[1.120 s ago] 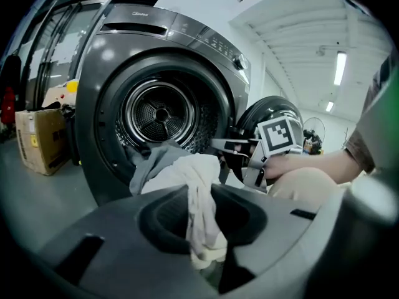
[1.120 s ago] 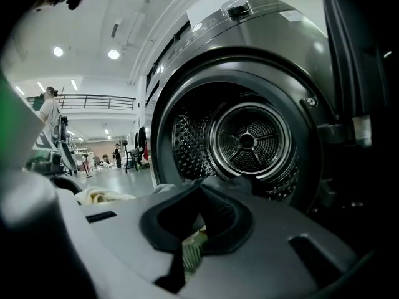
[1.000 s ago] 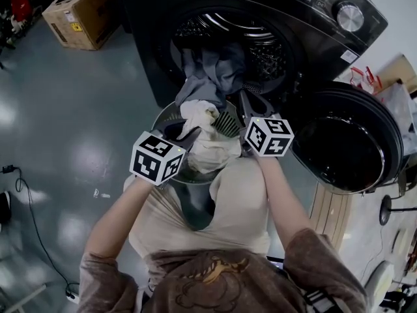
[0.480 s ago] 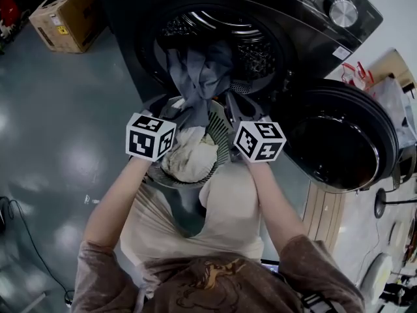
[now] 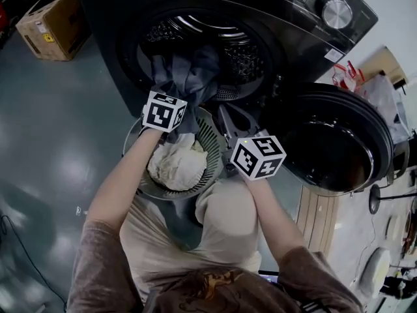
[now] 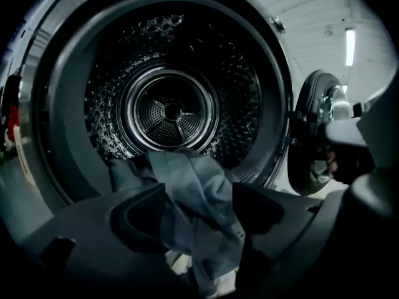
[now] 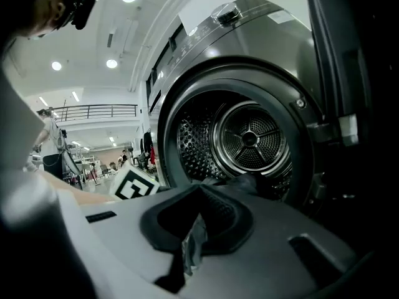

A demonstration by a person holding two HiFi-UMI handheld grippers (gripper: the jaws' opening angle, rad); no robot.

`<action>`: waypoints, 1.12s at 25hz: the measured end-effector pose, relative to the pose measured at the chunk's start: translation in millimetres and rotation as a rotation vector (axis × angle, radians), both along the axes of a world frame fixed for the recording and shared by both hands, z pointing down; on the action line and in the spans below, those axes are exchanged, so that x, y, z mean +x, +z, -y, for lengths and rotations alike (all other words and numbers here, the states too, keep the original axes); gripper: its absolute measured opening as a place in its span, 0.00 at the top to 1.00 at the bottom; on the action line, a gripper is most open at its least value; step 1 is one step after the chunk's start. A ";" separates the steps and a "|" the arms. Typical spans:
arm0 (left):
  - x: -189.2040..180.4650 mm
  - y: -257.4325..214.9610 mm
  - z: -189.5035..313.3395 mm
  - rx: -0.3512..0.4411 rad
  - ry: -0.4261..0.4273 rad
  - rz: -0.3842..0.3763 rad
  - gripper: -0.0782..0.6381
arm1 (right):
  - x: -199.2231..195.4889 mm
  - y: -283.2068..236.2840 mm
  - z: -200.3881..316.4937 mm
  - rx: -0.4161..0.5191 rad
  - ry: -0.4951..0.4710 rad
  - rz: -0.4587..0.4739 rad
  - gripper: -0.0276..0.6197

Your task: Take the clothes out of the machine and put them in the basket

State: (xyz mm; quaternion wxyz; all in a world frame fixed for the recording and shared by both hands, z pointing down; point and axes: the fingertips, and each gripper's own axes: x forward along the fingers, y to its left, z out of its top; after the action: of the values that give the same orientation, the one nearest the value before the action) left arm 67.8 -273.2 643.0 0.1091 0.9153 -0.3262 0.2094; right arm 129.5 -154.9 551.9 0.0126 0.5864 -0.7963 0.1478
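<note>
Landmark: we place everything by the drum mouth (image 6: 168, 111) of the machine (image 5: 260, 18).
Left gripper (image 6: 198, 213): just in front of the drum mouth, at its lower lip. Its jaws stand wide and are opening. The grey garment (image 5: 189, 77) lies between them, and the pads are not pressing it.
Basket (image 5: 210, 150): directly below the drum mouth. It holds a cream bundle (image 5: 176, 165), which we count as done.
Grey garment: draped over the lower lip of the drum mouth, partly inside, with its tail hanging towards the basket.
Right gripper (image 7: 199, 195): below and right of the drum mouth. Its jaws are together, apparently pinching a strip of grey fabric (image 7: 190, 248). We cannot tell whether this strip is part of the garment.
Door (image 5: 332, 142): swung open, right of the drum mouth.
Progress: we judge the task late-stage. The drum looks bare behind the grey garment, so only that piece is left to lift out and drop in.
</note>
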 end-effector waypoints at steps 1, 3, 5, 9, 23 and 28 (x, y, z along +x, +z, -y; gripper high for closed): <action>2.4 7.3 8.7 -0.006 -0.014 0.012 0.43 | 1.7 -1.1 -2.0 0.001 0.002 -0.004 0.96; 3.0 20.5 26.1 -0.032 -0.062 0.014 0.42 | 4.4 -0.8 -5.4 -0.001 0.005 -0.011 0.96; 0.5 30.0 41.1 -0.059 -0.120 -0.001 0.42 | 4.9 1.5 -7.7 -0.008 0.003 -0.016 0.96; 3.3 36.5 53.1 -0.027 -0.163 0.015 0.44 | 7.9 3.0 -10.2 -0.017 -0.001 -0.034 0.96; -11.5 16.8 22.3 -0.125 -0.134 -0.075 0.85 | 13.9 4.9 -7.1 -0.023 0.023 -0.047 0.96; -18.1 -8.6 -20.0 -0.122 -0.048 -0.103 0.85 | 4.6 6.7 -2.4 -0.021 0.007 -0.067 0.96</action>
State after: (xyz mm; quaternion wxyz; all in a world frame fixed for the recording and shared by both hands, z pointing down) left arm 49.7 -253.2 634.4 0.1863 0.9084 -0.3287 0.1791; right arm 134.0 -152.5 558.6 0.0449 0.5939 -0.7917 0.1363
